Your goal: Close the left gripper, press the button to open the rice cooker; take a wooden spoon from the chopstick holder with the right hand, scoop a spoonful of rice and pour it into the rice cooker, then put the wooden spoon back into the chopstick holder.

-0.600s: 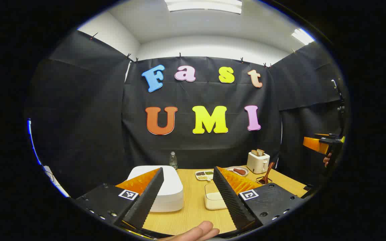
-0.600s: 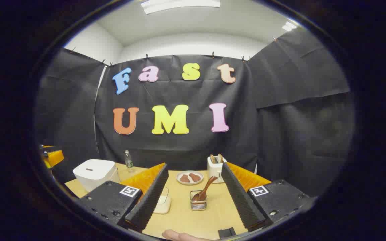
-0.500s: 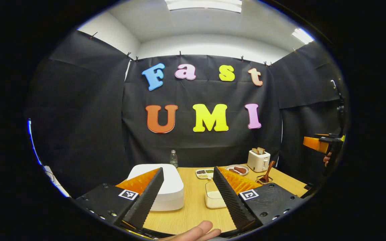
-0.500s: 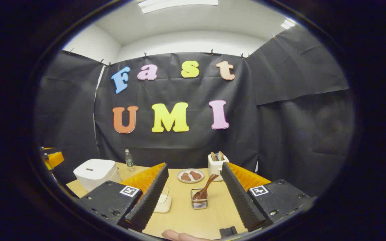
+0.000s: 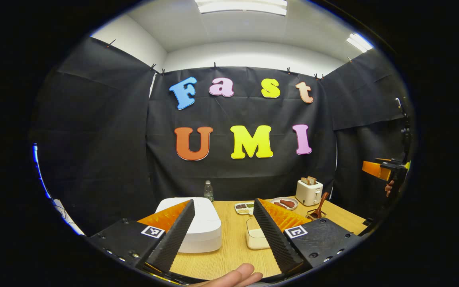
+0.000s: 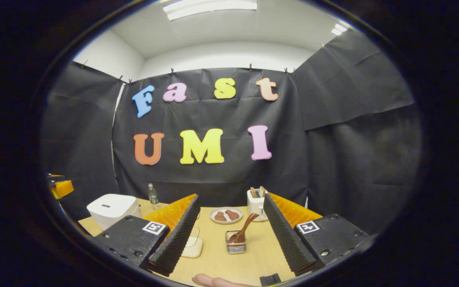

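We see both hand-held grippers held wide apart and empty — left (image 5: 223,231), right (image 6: 231,235); the closed rice cooker (image 5: 199,225) sits at eleven o'clock on the bench (image 5: 233,255), the wooden spoon (image 6: 244,230) at twelve o'clock in its chopstick holder (image 6: 236,246).

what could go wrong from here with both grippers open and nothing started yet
The left gripper is open; pressed that way, its fingers might straddle the white rice cooker and miss the button. The brown wooden spoon leans in the small wire chopstick holder, so a pull by the right gripper may tip it.
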Motion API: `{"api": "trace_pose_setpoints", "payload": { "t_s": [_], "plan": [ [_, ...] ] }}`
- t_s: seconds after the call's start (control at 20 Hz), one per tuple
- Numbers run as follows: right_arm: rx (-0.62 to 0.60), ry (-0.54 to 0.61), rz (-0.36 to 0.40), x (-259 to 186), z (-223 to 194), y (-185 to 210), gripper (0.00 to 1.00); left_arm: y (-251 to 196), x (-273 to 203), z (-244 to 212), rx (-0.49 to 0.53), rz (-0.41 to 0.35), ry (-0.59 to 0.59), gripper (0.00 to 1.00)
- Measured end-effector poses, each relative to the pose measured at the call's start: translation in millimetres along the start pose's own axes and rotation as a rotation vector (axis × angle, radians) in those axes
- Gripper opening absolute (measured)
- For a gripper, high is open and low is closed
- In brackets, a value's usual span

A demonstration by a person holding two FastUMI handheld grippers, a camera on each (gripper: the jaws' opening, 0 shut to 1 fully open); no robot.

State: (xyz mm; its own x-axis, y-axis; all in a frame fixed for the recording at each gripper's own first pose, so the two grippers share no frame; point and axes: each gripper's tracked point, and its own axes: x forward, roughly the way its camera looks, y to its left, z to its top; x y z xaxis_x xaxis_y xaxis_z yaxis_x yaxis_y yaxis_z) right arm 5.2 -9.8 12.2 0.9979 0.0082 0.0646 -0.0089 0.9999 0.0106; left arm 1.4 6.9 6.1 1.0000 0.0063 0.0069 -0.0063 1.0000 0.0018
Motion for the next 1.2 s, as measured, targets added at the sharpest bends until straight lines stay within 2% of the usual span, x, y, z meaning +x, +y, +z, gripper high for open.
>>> {"api": "trace_pose_setpoints", "payload": {
  "t_s": [0.2,0.6,0.7,0.85,0.95,1.0,1.05,1.2],
  "plan": [
    [0.006,-0.023,0.006,-2.8,2.0,0.5,1.00,7.1,3.4,1.6,-0.002,0.012,-0.008,0.94],
    [-0.018,-0.038,0.000,1.6,-8.3,1.1,1.00,9.3,19.4,-3.8,-0.057,-0.027,0.000,0.94],
    [-0.022,-0.037,-0.004,5.9,-11.2,0.2,1.00,9.9,25.1,-7.4,-0.065,-0.041,0.009,0.87],
    [-0.015,-0.026,0.004,13.3,-18.1,5.4,1.00,19.3,37.4,-13.0,-0.053,-0.044,0.018,0.71],
    [-0.007,-0.022,0.010,18.5,-22.3,7.6,1.00,19.7,45.4,-15.8,-0.030,-0.060,0.024,0.67],
    [-0.004,-0.019,0.009,21.5,-25.2,8.3,1.00,22.3,48.0,-18.6,-0.020,-0.061,0.036,0.50],
    [-0.001,-0.015,0.003,23.4,-28.9,7.9,1.00,22.9,50.3,-22.0,-0.007,-0.078,0.051,0.40],
    [0.003,0.008,0.000,31.5,-41.0,10.5,1.00,36.9,58.6,-24.4,0.027,-0.067,0.075,0.37]
  ]
}}
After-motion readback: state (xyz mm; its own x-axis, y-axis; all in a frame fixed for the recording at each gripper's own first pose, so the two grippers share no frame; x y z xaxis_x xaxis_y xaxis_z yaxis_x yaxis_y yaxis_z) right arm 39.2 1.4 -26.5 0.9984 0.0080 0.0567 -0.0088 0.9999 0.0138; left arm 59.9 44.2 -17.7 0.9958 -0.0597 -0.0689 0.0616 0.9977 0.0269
